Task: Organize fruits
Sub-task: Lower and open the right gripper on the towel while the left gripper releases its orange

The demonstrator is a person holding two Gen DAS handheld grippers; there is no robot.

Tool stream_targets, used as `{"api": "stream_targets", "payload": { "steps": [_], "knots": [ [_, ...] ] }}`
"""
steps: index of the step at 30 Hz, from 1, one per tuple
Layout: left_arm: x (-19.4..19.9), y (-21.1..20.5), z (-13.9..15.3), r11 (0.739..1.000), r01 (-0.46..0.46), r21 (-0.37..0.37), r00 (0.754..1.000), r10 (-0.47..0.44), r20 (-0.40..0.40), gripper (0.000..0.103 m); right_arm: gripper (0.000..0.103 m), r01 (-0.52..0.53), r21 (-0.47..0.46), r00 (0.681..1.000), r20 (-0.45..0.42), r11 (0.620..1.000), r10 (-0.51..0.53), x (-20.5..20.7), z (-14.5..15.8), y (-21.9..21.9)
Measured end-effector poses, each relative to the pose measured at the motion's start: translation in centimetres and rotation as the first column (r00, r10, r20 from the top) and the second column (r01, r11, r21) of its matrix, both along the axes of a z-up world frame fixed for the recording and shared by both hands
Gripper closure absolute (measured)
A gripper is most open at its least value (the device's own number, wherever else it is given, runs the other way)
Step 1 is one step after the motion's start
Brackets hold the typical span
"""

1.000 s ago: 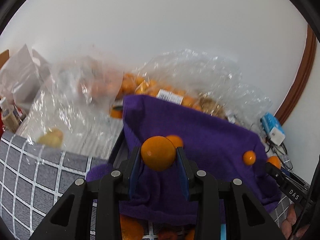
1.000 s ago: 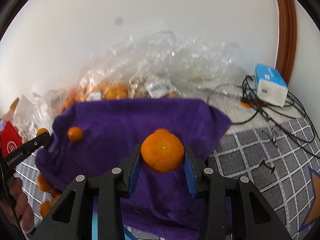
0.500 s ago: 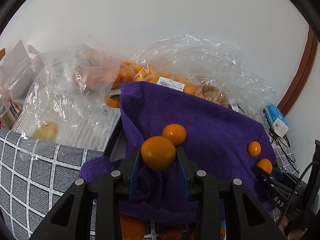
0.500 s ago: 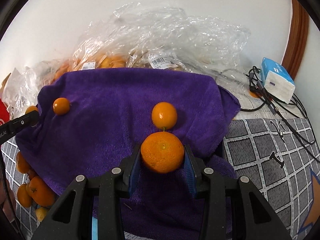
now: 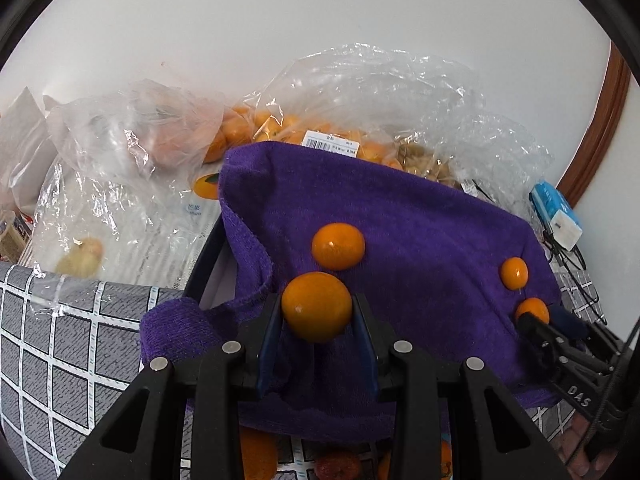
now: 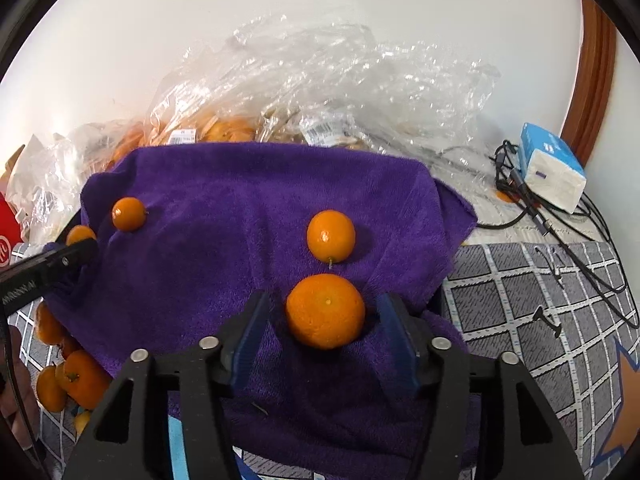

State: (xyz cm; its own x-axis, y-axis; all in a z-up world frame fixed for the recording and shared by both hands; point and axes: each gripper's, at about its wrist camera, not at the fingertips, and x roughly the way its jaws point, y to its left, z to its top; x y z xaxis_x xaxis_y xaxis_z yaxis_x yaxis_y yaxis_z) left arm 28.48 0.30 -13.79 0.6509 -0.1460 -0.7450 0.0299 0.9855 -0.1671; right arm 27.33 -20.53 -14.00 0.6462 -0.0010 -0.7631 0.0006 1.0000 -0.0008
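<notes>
A purple towel is draped over a dark box. My left gripper is shut on a small tangerine just above the towel's near left part, behind another tangerine lying on the cloth. My right gripper has its jaws opening. A larger tangerine rests on the towel between the blue pads, which stand clear of it on both sides. Beyond it lies one more tangerine. The left gripper's tip shows at the towel's left edge.
Clear plastic bags with more tangerines lie behind the towel against the white wall. A blue tissue pack and black cables sit at the right on the grey checked cloth. Loose tangerines lie below the towel's left side.
Both grippers tipped down toward the towel, so more of it shows. The right jaws parted and let go of the large tangerine, which now sits on the cloth. The left grip is unchanged.
</notes>
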Motion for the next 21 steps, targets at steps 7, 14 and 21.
{"api": "stream_targets", "payload": {
  "steps": [7, 14, 21],
  "knots": [
    [-0.1, 0.0, -0.1, 1.0, -0.003, 0.013, 1.0, 0.003, -0.003, 0.07, 0.036, 0.014, 0.003, 0.999, 0.049, 1.0, -0.014, -0.6, 0.9, -0.2],
    [0.1, -0.5, -0.1, 1.0, 0.004, 0.022, 1.0, -0.004, -0.003, 0.07, 0.036, 0.018, -0.053, 0.996, 0.093, 0.998, -0.013, -1.4, 2.1, 0.4],
    [-0.8, -0.2, 1.3, 1.0, 0.011, 0.002, 0.998, -0.011, 0.061, 0.055, 0.036, 0.07, -0.043, 0.994, 0.091, 0.997, -0.066, -1.3, 2.6, 0.0]
  ]
}}
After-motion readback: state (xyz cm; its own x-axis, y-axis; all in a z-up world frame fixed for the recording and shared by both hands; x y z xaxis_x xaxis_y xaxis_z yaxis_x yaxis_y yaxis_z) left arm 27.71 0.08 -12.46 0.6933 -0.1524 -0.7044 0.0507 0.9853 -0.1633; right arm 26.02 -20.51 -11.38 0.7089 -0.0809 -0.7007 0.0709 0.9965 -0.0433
